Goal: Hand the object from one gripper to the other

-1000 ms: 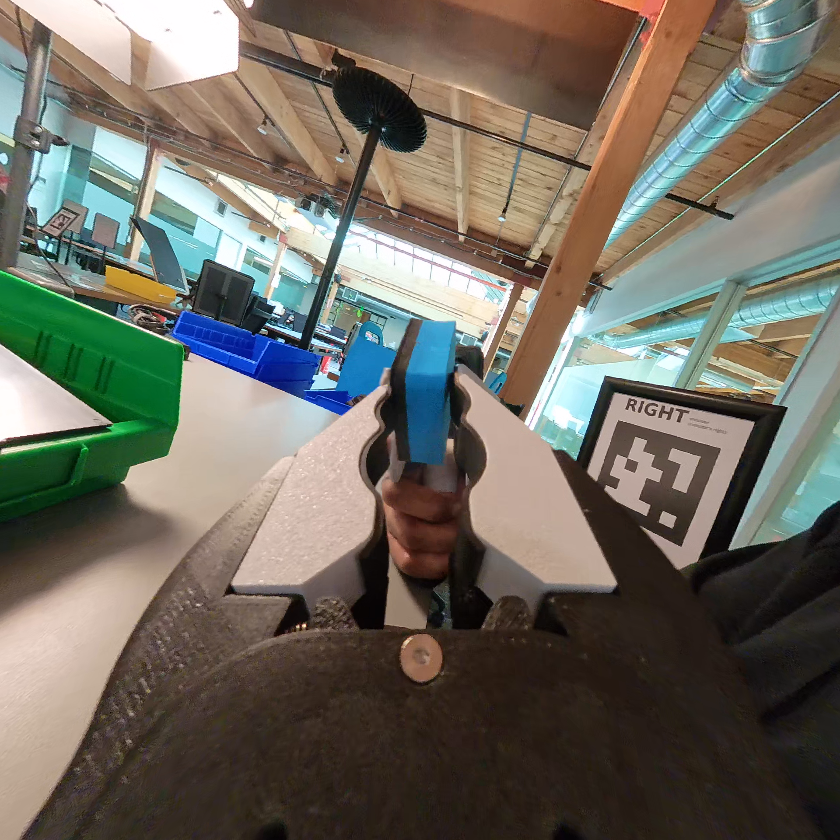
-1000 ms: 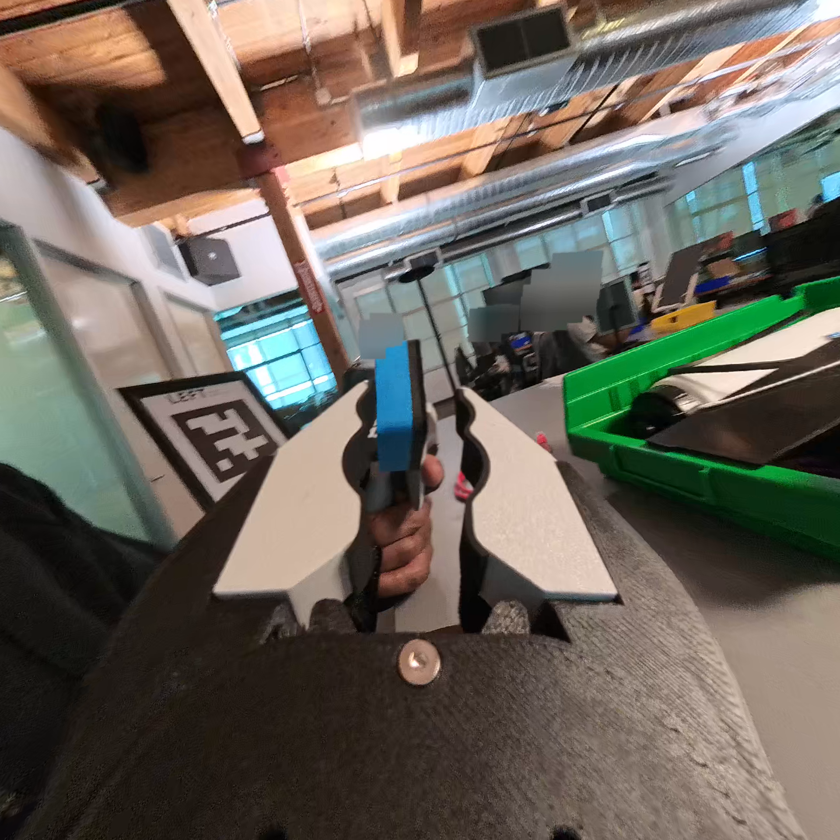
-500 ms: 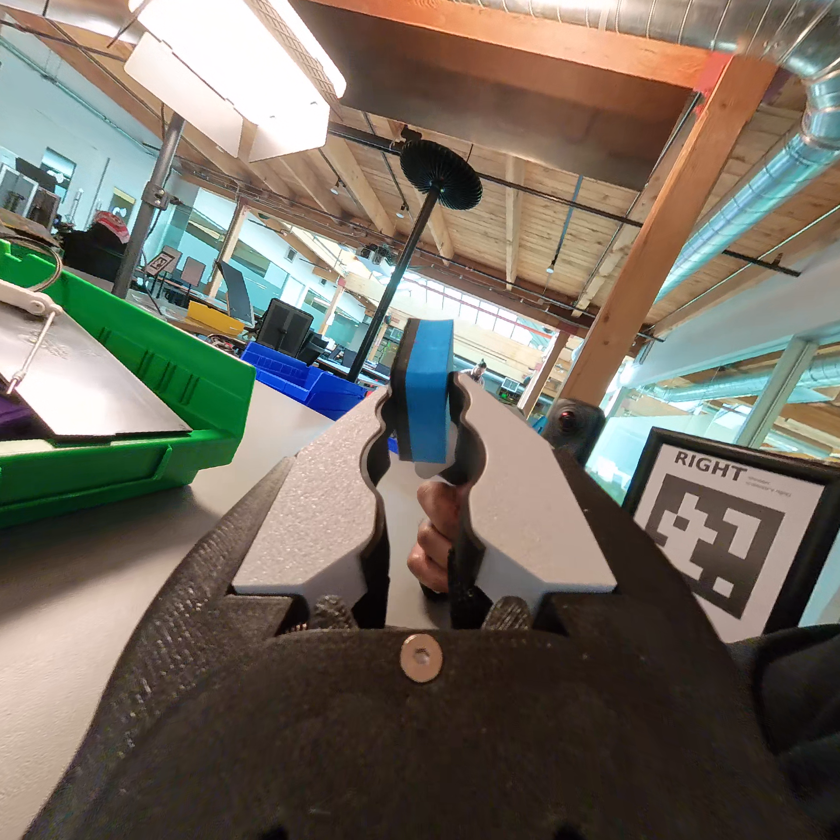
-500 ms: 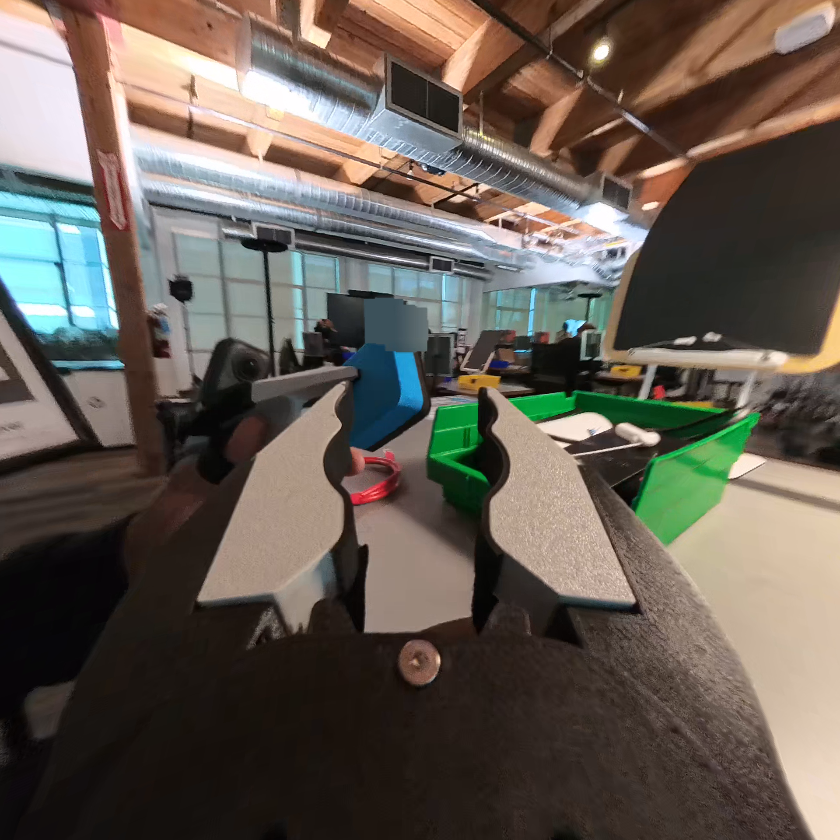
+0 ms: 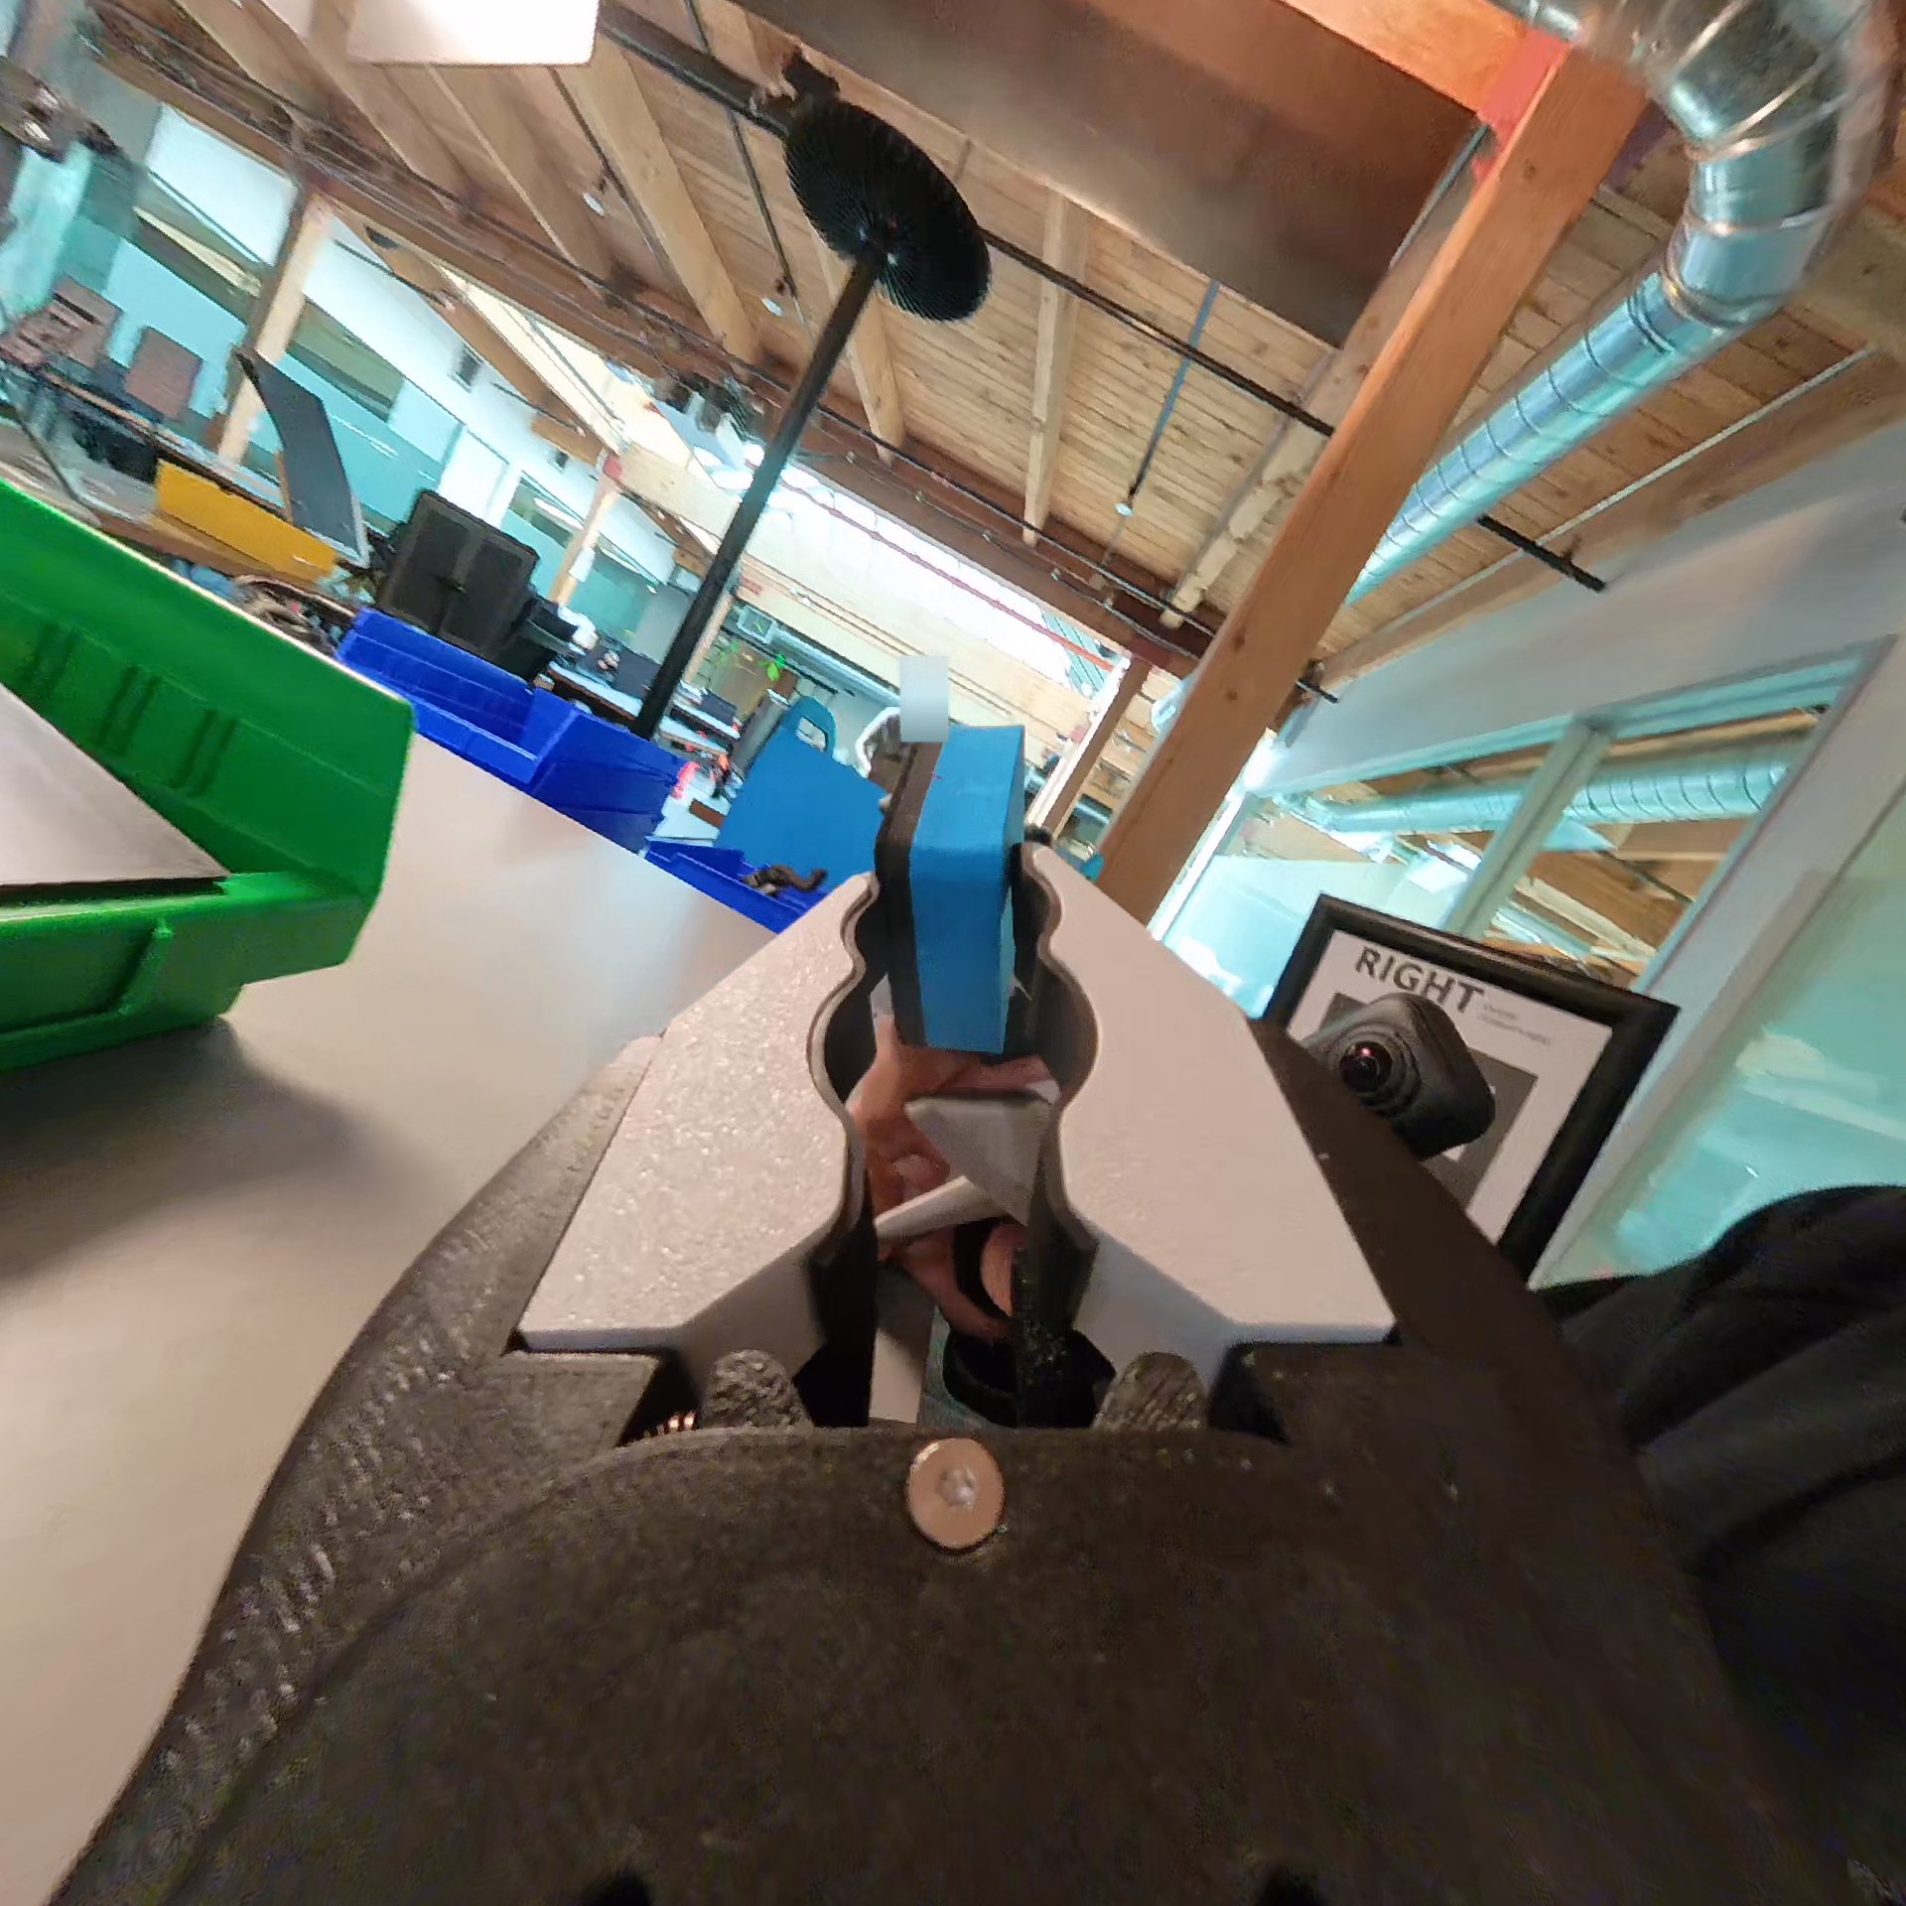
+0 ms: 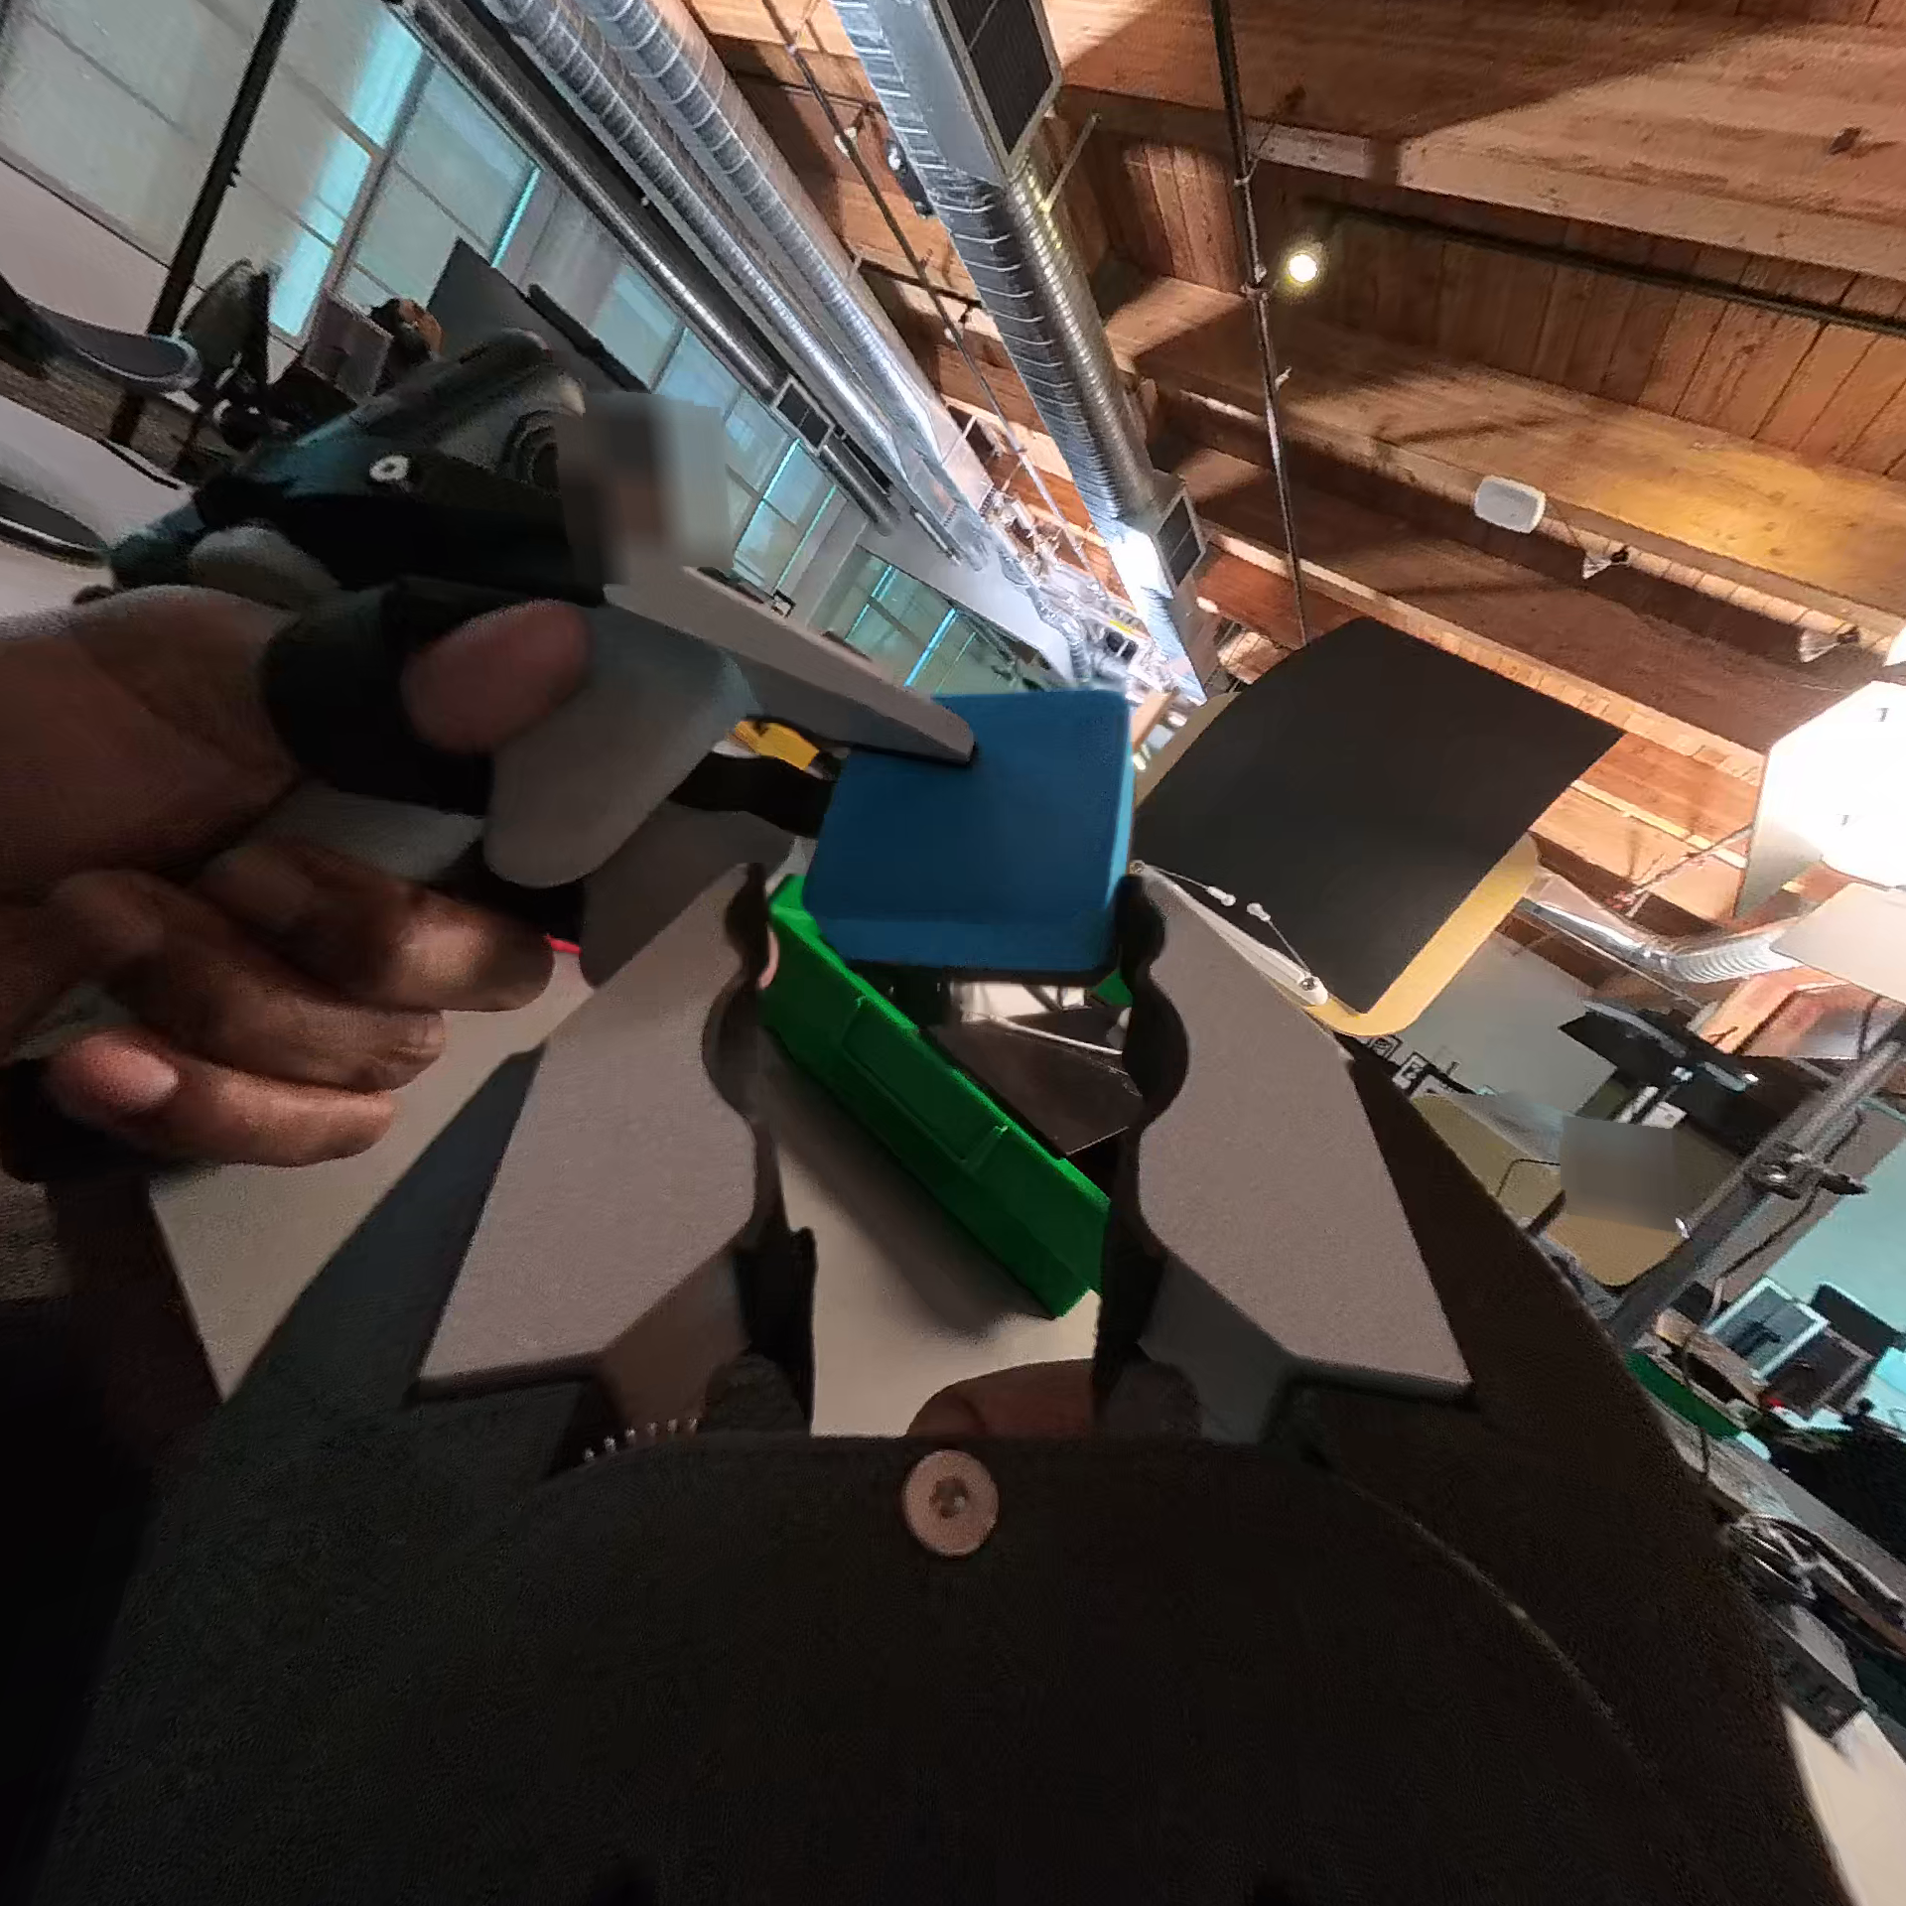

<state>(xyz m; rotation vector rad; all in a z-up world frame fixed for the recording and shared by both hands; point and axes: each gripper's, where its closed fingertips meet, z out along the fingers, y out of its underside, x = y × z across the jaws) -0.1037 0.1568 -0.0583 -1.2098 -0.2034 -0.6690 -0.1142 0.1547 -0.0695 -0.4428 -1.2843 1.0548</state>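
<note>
My left gripper (image 5: 954, 908) is pinching the blue block (image 5: 959, 908) near its tips. The block stands on its thin edge, with a black layer on one side, and it sticks up past the tips. Through the gap behind the block I can see a hand (image 5: 928, 1165) and grey parts of the other gripper.

My right gripper (image 6: 944, 908) is spread wide. The blue block (image 6: 970, 835) sits just past its tips, and I cannot tell if they touch it. In this view the left gripper (image 6: 933, 743) comes in from the side with a grey finger flat on the block's top face. A hand (image 6: 227, 877) holds that gripper.

Farther back is a green bin (image 5: 196, 794) on the grey table (image 5: 258, 1186). Behind that are blue bins (image 5: 516, 732), a black pole (image 5: 763, 464), a framed marker card (image 5: 1547, 1031) and wooden ceiling beams (image 6: 1547, 433).
</note>
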